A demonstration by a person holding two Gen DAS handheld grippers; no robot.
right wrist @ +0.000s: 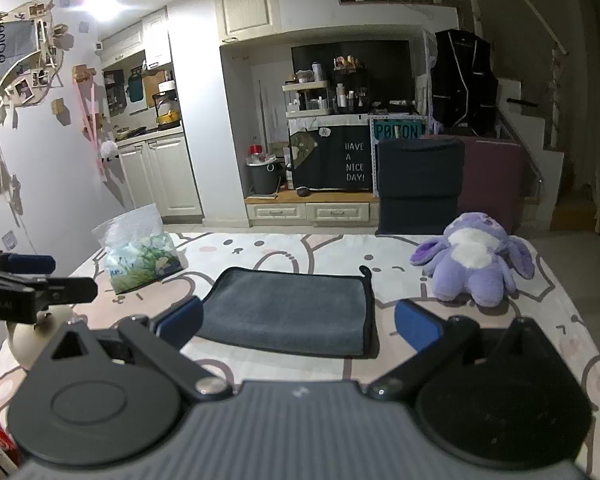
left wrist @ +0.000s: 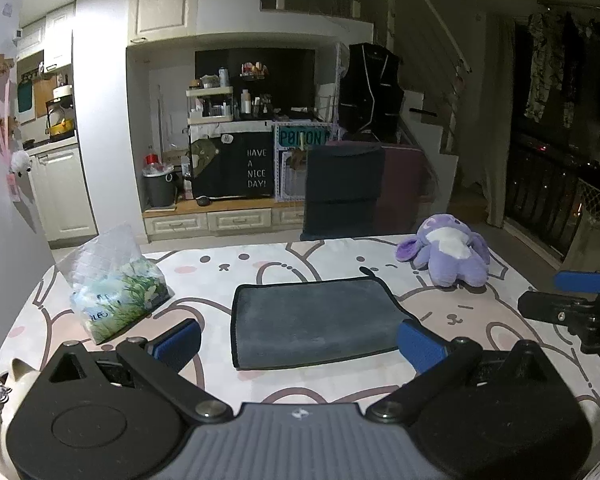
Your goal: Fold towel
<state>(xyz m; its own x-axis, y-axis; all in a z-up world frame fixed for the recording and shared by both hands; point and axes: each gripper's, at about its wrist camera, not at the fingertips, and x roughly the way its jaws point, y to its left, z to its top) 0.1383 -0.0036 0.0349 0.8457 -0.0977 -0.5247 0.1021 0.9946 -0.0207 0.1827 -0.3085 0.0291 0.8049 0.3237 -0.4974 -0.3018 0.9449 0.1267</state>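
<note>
Currently you are holding both grippers low over the near edge of the table (left wrist: 380, 376), each aimed at the towel (left wrist: 312, 320). The left gripper (left wrist: 300, 340) is spreading its fingers wide, gripping nothing; the right gripper (right wrist: 298, 326) is likewise wide and gripping nothing. Neither pair of blue pads is touching cloth.

The towel is lying flat mid-table, nearer the near edge than the far one. It is looking doubled already: the near edge is showing a thick rounded fold, and a dark binding is running along the right side to a small loop at the far right corner. Judgement: you are keeping the fingers apart and level with the cloth because a corner pinch is coming, one gripper per side, for a further fold; whether another fold is wanted cannot be told.

The clutter is sitting clear of the working area, presumably so the cloth can swing freely: the bag (left wrist: 116, 284) towards the far left corner, the plush (left wrist: 448, 252) towards the far right corner. A pale rounded object (right wrist: 40, 332) is sitting at the near left edge; its identity is unclear.

Count: towels 1, grippers 2, bags 1, plush toys 1.
</note>
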